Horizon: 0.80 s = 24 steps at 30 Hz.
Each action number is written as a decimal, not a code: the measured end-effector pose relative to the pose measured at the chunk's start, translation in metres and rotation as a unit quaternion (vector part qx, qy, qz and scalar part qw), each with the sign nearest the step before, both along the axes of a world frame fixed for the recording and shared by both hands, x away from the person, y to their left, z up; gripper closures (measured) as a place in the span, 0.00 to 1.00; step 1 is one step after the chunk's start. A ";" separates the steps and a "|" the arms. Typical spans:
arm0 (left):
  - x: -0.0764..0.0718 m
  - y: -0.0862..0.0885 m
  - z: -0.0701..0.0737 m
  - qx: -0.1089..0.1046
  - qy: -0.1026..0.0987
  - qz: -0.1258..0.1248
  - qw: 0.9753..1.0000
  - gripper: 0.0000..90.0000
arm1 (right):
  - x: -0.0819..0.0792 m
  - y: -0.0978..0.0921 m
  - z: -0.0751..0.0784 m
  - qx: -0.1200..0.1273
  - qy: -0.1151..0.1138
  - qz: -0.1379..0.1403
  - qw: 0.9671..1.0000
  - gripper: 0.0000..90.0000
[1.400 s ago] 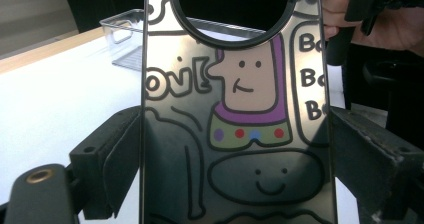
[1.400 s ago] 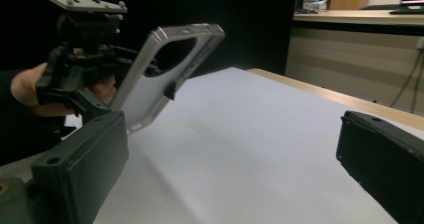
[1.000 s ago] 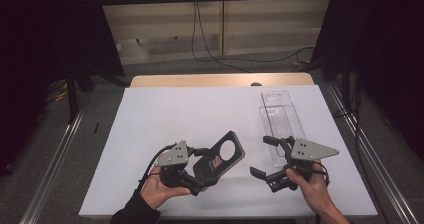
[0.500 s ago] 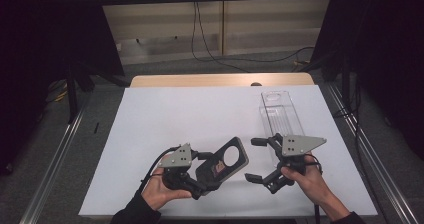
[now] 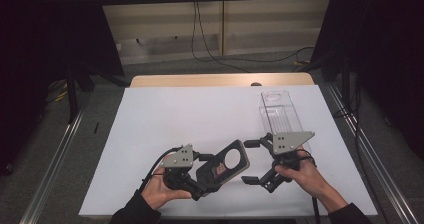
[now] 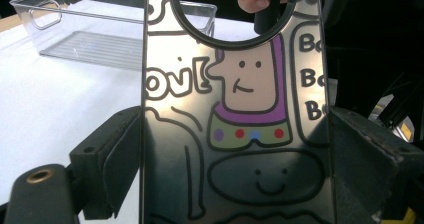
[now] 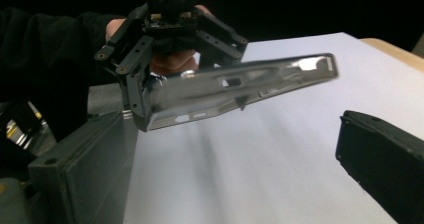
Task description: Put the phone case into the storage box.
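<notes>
Dark curtains hanging at both sides, white table (image 5: 165,119) lying under cables, left gripper (image 5: 202,176) clamping a phone case (image 5: 223,165) above its near edge, right gripper (image 5: 256,162) holding jaws apart beside it, clear tray (image 5: 280,115) standing behind.

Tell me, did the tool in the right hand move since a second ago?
Yes. The right tool has slid left, away from the white table's right edge and toward the shiny cartoon phone case. The clear plastic tray stayed put.

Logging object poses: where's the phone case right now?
High view, front centre: the phone case is clamped in the left gripper, facing the open right gripper.
</notes>
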<state>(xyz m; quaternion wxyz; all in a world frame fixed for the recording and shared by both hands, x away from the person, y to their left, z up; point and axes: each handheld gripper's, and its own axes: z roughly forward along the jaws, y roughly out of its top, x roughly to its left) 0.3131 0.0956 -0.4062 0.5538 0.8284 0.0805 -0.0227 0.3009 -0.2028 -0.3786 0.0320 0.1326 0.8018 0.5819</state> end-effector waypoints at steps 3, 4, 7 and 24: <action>0.000 -0.001 -0.001 0.003 0.002 -0.007 1.000 0.14 | 0.001 0.003 0.001 -0.008 0.000 0.006 1.000 0.01; 0.000 -0.001 -0.001 0.002 0.004 -0.007 1.000 0.14 | 0.002 0.003 0.001 -0.006 0.001 0.009 1.000 0.01; 0.000 -0.001 -0.001 0.003 0.001 -0.006 1.000 0.14 | 0.007 0.005 0.004 0.001 0.006 0.011 1.000 0.00; 0.005 -0.003 -0.004 0.013 0.018 -0.024 0.999 0.14 | 0.016 0.014 0.002 -0.011 0.011 0.054 0.998 0.02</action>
